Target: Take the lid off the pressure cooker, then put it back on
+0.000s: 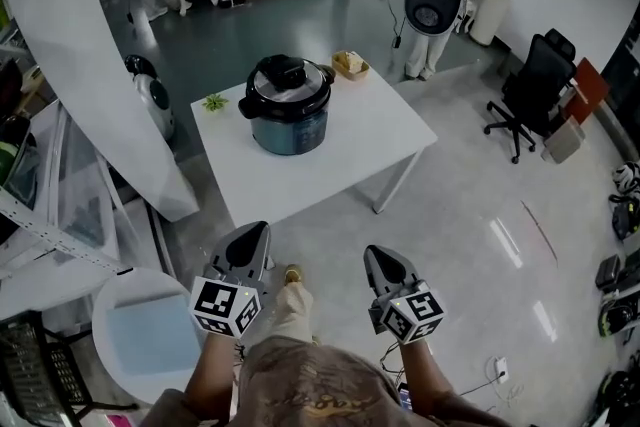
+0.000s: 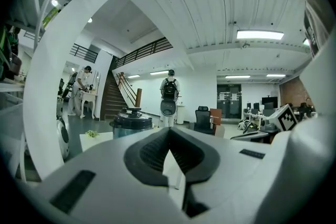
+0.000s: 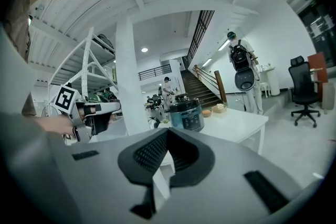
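task not yet begun
lid (image 1: pixel 286 75) sits on the pressure cooker (image 1: pixel 290 115) mid-tabletop; left gripper (image 1: pixel 250 240) and right gripper (image 1: pixel 383 262) both pressed together, empty, well short.

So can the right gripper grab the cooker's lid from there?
Probably not yet: the right gripper, jaws shut, is well short of the table, with floor between. Nothing blocks the lid, though.
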Available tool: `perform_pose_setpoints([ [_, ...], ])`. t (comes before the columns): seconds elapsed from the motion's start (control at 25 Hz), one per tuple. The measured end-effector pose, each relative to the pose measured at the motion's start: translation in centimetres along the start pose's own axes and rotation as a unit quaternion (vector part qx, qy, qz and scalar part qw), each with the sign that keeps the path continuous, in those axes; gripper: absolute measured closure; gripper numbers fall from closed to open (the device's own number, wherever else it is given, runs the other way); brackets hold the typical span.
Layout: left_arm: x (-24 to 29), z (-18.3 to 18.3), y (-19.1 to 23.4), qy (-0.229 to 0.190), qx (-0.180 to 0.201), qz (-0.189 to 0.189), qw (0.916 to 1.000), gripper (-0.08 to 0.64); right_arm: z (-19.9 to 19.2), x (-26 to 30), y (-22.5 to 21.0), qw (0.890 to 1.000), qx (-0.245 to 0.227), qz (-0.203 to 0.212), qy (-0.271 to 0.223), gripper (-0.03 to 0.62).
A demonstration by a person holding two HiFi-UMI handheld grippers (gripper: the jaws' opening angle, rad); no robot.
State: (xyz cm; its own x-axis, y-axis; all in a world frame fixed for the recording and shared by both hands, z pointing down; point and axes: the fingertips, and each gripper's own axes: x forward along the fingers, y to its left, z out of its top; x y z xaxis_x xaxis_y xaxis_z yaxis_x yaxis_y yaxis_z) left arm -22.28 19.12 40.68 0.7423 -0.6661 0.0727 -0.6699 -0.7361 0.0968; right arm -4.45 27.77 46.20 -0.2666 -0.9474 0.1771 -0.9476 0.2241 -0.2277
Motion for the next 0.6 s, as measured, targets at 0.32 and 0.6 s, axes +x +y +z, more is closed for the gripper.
perform_pose_setpoints([
  [0.32, 7.6, 1.0, 4.2, -0.010, 0.000, 0.005, 0.9999, 0.555, 2.4, 7.1, -4.5, 1.000, 0.003, 0.013, -0.011, 0.597],
  [0.6, 15.2, 3.3, 8.6, -0.016, 0.004, 0.005, 0.9998, 0.555, 6.3, 14.6, -9.1, 1.000, -0.010, 0.016, -0.014, 0.597],
])
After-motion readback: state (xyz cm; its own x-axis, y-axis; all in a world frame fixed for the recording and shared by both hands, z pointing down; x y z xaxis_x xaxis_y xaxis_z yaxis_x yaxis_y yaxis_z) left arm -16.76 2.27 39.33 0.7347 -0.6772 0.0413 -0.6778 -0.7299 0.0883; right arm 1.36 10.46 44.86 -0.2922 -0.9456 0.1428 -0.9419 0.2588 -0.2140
